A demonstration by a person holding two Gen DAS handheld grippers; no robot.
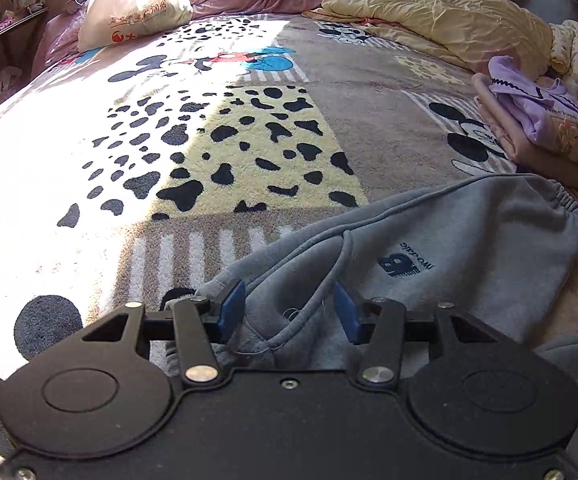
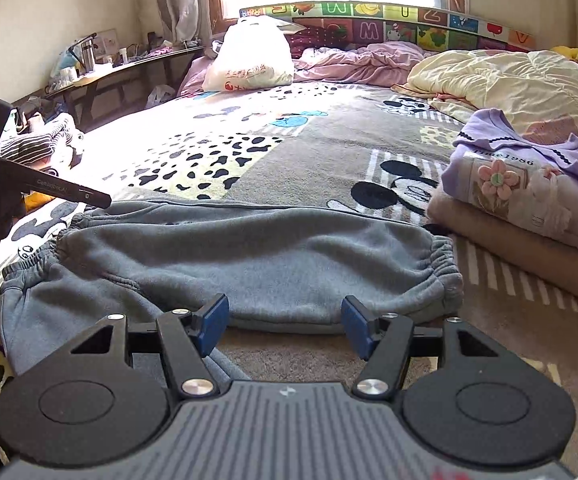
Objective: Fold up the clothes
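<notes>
Sweatpants of grey-blue fleece (image 2: 249,264), with elastic cuffs and a small dark logo, lie partly folded across the patterned cartoon blanket (image 2: 309,168) near the bed's front edge, probably laid flat for the next fold; the left gripper (image 1: 289,312) has its blue pads spread on either side of a raised ridge of the fabric, not pinching it; the right gripper (image 2: 285,322) hovers with fingers spread just short of the near hem, gripping nothing; a folded stack, lilac top over beige knit (image 2: 525,208), sits just beside the trousers, apparently finished; the waistband is hidden beneath the left gripper's body, and sun glare washes out the blanket's left side.
</notes>
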